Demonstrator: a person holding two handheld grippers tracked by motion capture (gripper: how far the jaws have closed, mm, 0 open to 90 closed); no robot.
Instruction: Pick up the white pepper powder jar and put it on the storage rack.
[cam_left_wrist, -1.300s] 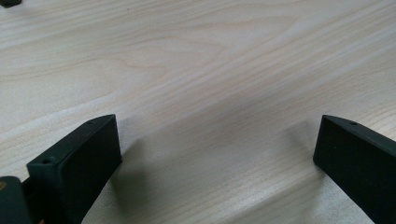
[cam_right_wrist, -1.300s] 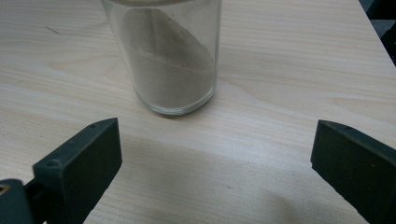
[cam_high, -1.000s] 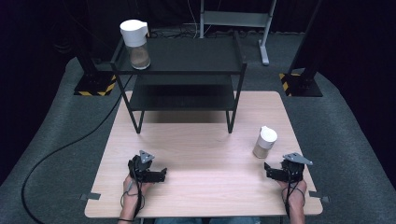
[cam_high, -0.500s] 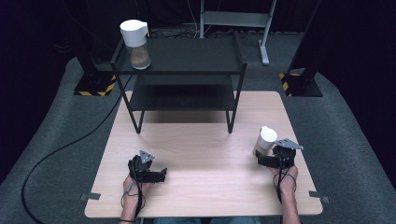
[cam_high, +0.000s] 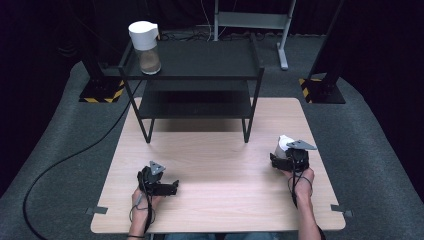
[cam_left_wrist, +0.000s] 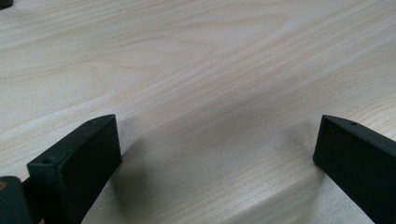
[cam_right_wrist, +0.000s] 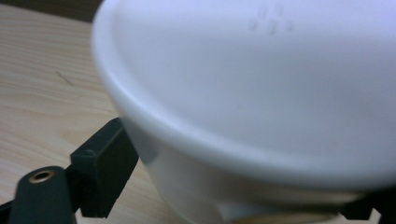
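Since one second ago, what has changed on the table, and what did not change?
The right gripper moved forward to the white-lidded jar on the table. Its jaws have just been closing, and they now sit on both sides of the jar, just under its lid. The left gripper stayed open in the same place, and the second jar stayed on the black shelf.

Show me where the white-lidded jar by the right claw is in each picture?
High view: white-lidded jar at right, on the table, against the right claw.
Left gripper view: not in it.
Right gripper view: jar up close, between the jaws.
Shared landmark: the pale wooden table.
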